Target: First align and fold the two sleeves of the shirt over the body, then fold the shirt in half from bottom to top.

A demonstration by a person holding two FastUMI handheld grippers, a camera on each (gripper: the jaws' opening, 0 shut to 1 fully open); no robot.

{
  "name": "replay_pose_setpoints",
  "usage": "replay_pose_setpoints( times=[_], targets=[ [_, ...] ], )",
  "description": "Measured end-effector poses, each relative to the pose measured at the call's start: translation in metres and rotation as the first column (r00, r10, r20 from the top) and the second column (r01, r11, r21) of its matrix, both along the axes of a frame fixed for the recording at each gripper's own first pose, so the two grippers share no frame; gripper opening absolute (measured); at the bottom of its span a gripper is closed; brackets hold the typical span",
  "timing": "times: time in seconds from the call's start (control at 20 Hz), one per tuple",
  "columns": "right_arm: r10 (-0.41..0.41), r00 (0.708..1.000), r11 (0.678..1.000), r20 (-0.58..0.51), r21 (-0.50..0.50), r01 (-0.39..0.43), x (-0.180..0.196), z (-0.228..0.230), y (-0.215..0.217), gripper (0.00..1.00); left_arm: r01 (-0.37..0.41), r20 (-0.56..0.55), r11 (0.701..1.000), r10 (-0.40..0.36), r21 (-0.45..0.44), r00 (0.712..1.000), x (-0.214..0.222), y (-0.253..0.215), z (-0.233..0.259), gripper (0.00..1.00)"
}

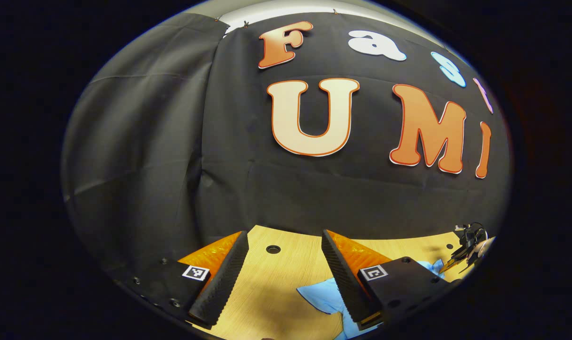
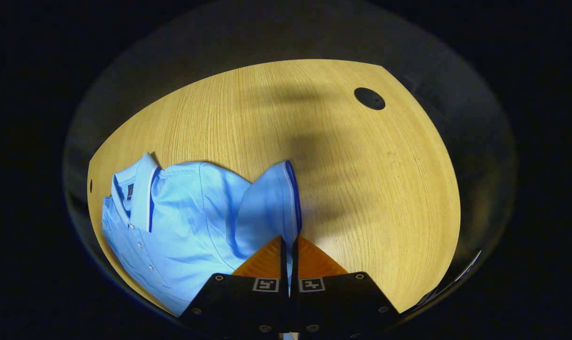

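A light blue polo shirt lies on the wooden table, collar to the left in the right gripper view, buttons down its front. Its short sleeve, edged with a dark blue stripe, is lifted off the table and pinched between the fingers of my right gripper, which is shut on it. In the left gripper view my left gripper stands open above the table with nothing between its fingers. A corner of the shirt lies by its right finger. The other gripper appears far right.
Round cable holes sit in the tabletop near its far edge. The black cloth wall rises right behind the table's back edge.
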State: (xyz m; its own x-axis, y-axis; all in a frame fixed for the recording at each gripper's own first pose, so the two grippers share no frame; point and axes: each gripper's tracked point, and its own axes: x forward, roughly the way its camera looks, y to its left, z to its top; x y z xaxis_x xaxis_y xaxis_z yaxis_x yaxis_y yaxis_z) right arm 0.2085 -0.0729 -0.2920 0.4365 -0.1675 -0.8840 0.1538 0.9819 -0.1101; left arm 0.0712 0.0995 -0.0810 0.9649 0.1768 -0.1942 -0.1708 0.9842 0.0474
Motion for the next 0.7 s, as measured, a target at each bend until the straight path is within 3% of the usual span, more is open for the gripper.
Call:
replay_pose_setpoints(
  times=[0.4, 0.7],
  targets=[
    [0.035, 0.994, 0.999, 0.106, -0.016, -0.034, -0.025, 0.061, 0.043, 0.01, 0.037, 0.038, 0.999, -0.036, -0.020, 0.999, -0.018, 0.026, 0.010, 1.00],
    [0.061, 0.991, 0.998, 0.121, -0.027, -0.058, -0.045, 0.068, 0.095, 0.01, 0.050, 0.057, 0.999, -0.049, -0.004, 0.997, -0.028, 0.067, 0.020, 1.00]
  ],
)
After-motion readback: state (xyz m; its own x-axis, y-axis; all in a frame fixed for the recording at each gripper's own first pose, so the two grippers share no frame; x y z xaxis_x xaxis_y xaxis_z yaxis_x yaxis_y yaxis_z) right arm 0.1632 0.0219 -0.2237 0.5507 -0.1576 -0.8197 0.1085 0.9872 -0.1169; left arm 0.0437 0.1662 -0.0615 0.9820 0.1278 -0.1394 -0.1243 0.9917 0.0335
